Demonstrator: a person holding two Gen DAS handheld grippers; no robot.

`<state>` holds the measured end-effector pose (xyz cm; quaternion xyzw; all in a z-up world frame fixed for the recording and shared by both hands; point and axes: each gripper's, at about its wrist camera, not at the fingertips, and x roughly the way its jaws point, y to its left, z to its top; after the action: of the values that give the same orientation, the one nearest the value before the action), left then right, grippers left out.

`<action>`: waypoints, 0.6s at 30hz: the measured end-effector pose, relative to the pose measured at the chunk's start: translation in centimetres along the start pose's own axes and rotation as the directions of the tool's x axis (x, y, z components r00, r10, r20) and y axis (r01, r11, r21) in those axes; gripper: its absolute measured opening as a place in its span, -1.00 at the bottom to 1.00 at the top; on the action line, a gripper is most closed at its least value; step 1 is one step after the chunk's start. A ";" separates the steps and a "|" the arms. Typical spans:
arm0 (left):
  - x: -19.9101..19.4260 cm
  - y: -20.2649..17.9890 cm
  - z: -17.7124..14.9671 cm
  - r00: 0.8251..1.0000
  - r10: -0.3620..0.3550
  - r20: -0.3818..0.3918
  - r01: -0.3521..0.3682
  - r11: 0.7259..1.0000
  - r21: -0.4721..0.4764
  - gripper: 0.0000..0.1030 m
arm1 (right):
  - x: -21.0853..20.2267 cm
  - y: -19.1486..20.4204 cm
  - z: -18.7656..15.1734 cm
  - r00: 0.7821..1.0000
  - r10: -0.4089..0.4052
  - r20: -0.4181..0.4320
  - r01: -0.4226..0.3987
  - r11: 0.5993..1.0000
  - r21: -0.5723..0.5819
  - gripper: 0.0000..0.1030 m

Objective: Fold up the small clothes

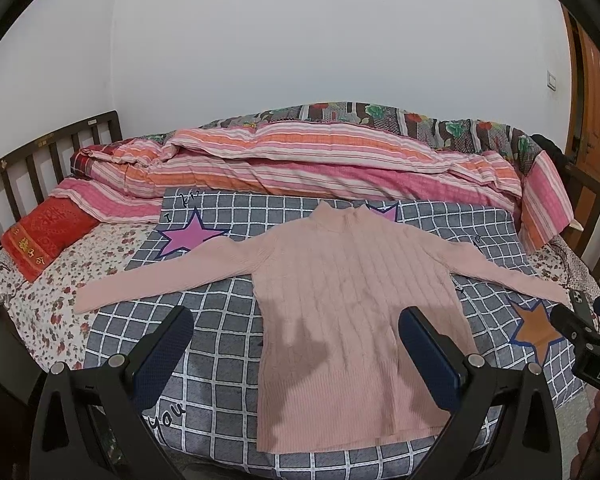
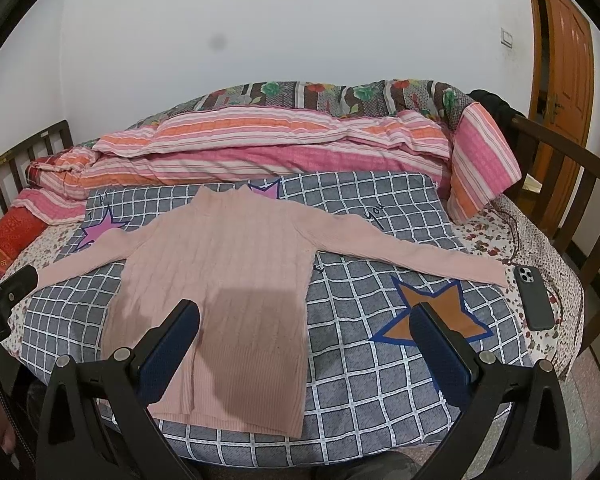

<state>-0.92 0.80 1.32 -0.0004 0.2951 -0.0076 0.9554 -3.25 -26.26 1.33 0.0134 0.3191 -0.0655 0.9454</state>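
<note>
A pink ribbed sweater [image 1: 340,300] lies flat, front up, on a grey checked blanket [image 1: 220,340], both sleeves spread out to the sides and the collar at the far end. It also shows in the right wrist view [image 2: 228,280]. My left gripper [image 1: 296,320] is open and empty, hovering above the sweater's lower body. My right gripper [image 2: 306,312] is open and empty, above the sweater's lower right edge and the blanket [image 2: 380,360]. Each gripper's tip shows at the edge of the other's view.
A rolled striped pink-orange quilt [image 1: 320,160] lies along the far side of the bed. A red pillow [image 1: 44,236] sits at the far left. A dark phone [image 2: 534,296] lies by the right sleeve end. Wooden bed rails [image 2: 580,176] flank both sides.
</note>
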 end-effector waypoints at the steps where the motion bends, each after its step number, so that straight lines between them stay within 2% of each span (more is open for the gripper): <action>1: 0.0 0.0 0.1 1.000 0.001 0.000 -0.001 1.000 0.003 1.00 | 0.0 0.0 0.0 1.000 -0.001 0.000 0.001 1.000 -0.001 0.99; 12: 1.5 0.5 0.7 1.000 -0.009 0.000 0.009 1.000 -0.009 1.00 | 0.4 0.6 0.6 1.000 0.012 0.005 -0.012 1.000 -0.004 0.99; 18: 4.0 2.3 0.3 0.999 -0.043 -0.015 0.042 0.997 -0.058 1.00 | 2.1 1.1 0.7 1.000 0.009 -0.014 -0.009 1.000 -0.015 0.99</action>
<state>2.60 3.03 -0.65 -0.0339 0.3031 -0.0192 0.9522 -1.01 -25.44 0.59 0.0084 0.3259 -0.0587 0.9435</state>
